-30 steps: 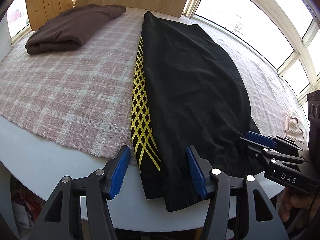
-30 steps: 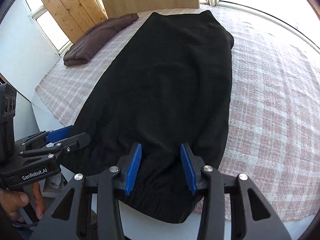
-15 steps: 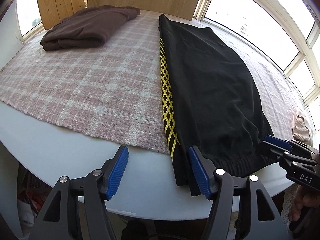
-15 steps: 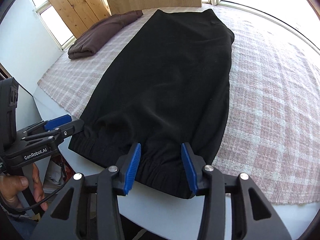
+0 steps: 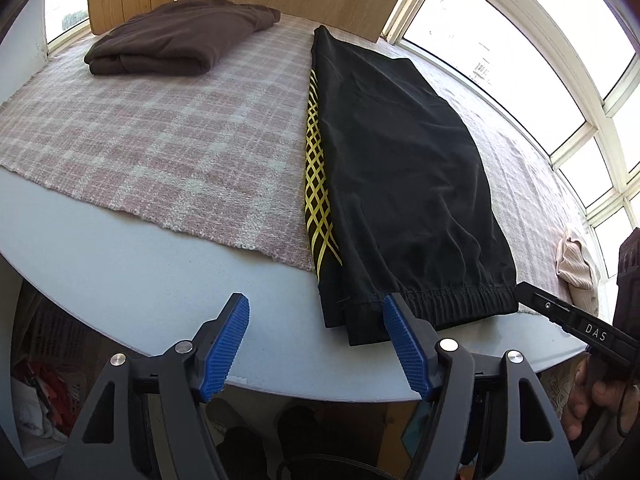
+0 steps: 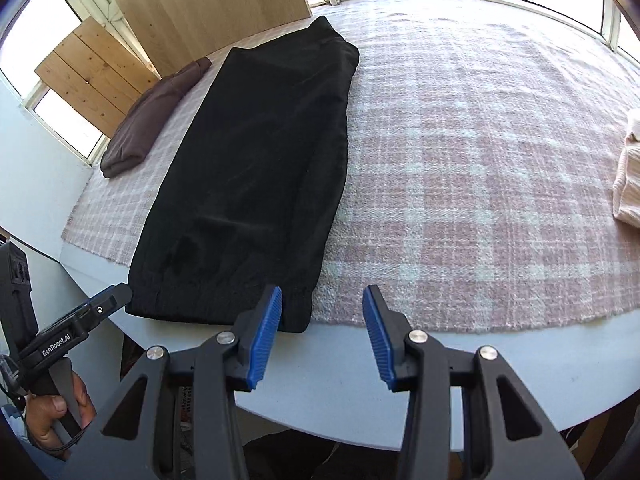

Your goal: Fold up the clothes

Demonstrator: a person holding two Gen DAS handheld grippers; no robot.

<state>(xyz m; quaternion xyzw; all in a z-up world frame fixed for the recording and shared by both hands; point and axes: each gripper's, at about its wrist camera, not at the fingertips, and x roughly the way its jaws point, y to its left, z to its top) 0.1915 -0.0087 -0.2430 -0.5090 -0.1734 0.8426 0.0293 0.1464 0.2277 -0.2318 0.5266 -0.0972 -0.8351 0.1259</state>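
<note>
Black trousers [image 5: 400,168] with a yellow lattice stripe [image 5: 316,168] lie lengthwise, folded leg on leg, on the pink plaid cloth [image 5: 160,140]; the cuffs reach the table's near edge. They also show in the right wrist view [image 6: 256,176]. My left gripper [image 5: 316,344] is open and empty, just off the table edge by the cuffs' left corner. My right gripper [image 6: 322,328] is open and empty, at the cuffs' right corner. Each gripper shows at the edge of the other's view.
A folded brown garment [image 5: 180,36] lies at the far left of the cloth, also in the right wrist view [image 6: 152,120]. A folded cream garment [image 6: 630,176] lies at the right edge. Wooden boards [image 6: 200,8] and windows stand behind the white round table [image 5: 140,280].
Both grippers have drawn back from over the trouser cuffs to beyond the table edge and moved apart sideways. The right gripper's jaws have opened wider. The trousers stay flat.
</note>
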